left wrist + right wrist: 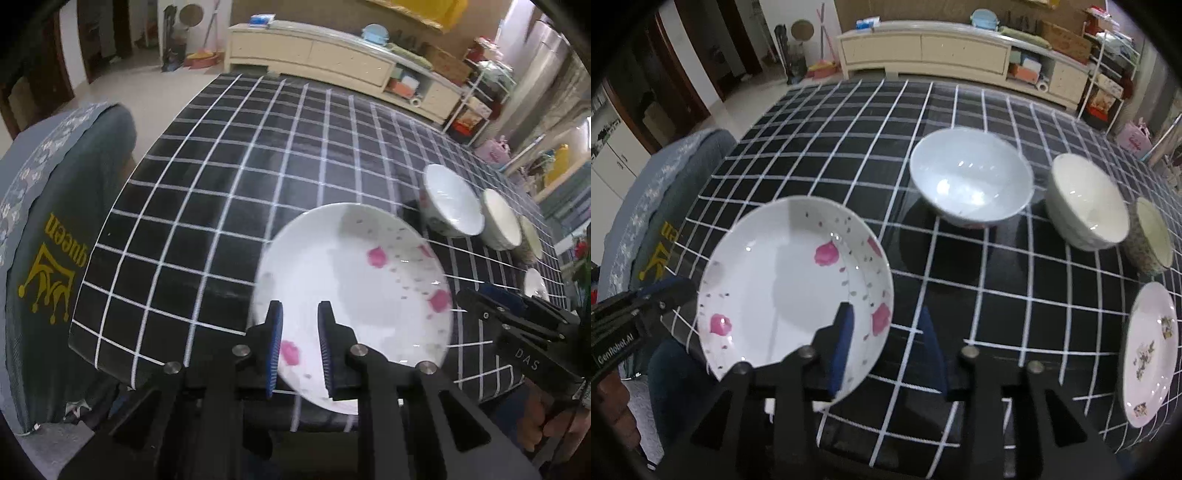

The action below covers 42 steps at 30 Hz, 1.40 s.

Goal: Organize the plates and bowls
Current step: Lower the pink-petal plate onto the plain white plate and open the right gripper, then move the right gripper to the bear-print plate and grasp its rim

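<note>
Pink-flowered plate (790,291) lying flat on the counter (849,122), on a black cloth with white checks, close to the near edge. Whether the near rim overhangs that edge cannot be told.

Left gripper (300,347) poised over the plate's near-left rim, pointing steeply down. Jaws parted and released, blue pads clear of the china, with white plate surface showing in the gap between them. Nothing grasped.

Right gripper (888,347) over the plate's right rim, also pointing steeply down. Jaws spread wider and released, one finger in front of the plate's inside and the other in front of the bare cloth just right of the plate. Nothing grasped here either.

Beyond the plate and to its right, a pale bluish-white bowl (971,177) standing upright. Further right of the plate, in a row, a cream bowl (1086,201) and then a smaller patterned bowl (1152,232), partly cut off by the view's edge. Well right of the plate and near the counter's near edge, a second plate (1152,350) with small dark motifs, lying flat.

Left of the plate, off the counter, a chair back in a grey cover (55,258) with gold lettering. Far beyond the plate, a long cream sideboard (923,48) against the wall.
</note>
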{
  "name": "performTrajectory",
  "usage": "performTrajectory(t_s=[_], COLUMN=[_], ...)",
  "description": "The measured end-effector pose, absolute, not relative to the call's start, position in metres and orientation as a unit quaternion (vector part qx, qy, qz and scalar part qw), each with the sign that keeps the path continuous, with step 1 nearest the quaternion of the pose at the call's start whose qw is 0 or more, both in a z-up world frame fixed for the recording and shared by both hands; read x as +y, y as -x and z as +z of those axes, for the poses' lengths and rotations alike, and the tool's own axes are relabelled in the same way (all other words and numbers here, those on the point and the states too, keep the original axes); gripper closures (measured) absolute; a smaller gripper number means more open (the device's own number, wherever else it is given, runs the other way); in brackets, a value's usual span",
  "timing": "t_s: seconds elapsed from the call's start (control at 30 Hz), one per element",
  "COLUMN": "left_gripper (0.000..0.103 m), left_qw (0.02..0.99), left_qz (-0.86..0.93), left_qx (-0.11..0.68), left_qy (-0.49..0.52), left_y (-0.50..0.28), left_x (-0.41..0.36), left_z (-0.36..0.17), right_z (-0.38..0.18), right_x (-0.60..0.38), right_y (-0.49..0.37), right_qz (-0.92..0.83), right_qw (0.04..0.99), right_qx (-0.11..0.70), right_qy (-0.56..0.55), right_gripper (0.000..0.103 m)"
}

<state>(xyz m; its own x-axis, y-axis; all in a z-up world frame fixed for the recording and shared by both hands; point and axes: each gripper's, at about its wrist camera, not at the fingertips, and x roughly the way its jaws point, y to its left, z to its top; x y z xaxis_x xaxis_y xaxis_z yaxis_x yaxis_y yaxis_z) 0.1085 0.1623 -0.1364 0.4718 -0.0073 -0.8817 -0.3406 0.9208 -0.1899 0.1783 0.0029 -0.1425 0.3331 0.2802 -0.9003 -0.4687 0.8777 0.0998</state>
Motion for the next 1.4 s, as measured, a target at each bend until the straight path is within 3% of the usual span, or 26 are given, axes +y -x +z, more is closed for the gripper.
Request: performTrajectory(t_s=[0.4, 1.03, 1.4], left_gripper=[0.065, 0.061, 0.058], left_qw=[0.862, 0.87, 0.854], left_qz=[0.032, -0.049, -0.097], left_qx=[0.488, 0.486, 0.508], left_qy=[0.131, 0.071, 0.053], left_y=[-0.122, -0.162, -0.203], left_x=[0.088, -0.04, -0.108], left_z=[-0.102, -0.081, -0.097], right_z=[-0.1, -0.089, -0.097], right_x=[-0.054, -0.192, -0.272], right_y=[-0.164, -0.172, -0.19], right_qz=[0.201, 0.116, 0.063], right_qw=[0.842, 0.856, 0.856], right_qx=[0.495, 0.504, 0.513], right_qy=[0.077, 0.024, 0.004], right_gripper=[0.047, 0.045, 0.045])
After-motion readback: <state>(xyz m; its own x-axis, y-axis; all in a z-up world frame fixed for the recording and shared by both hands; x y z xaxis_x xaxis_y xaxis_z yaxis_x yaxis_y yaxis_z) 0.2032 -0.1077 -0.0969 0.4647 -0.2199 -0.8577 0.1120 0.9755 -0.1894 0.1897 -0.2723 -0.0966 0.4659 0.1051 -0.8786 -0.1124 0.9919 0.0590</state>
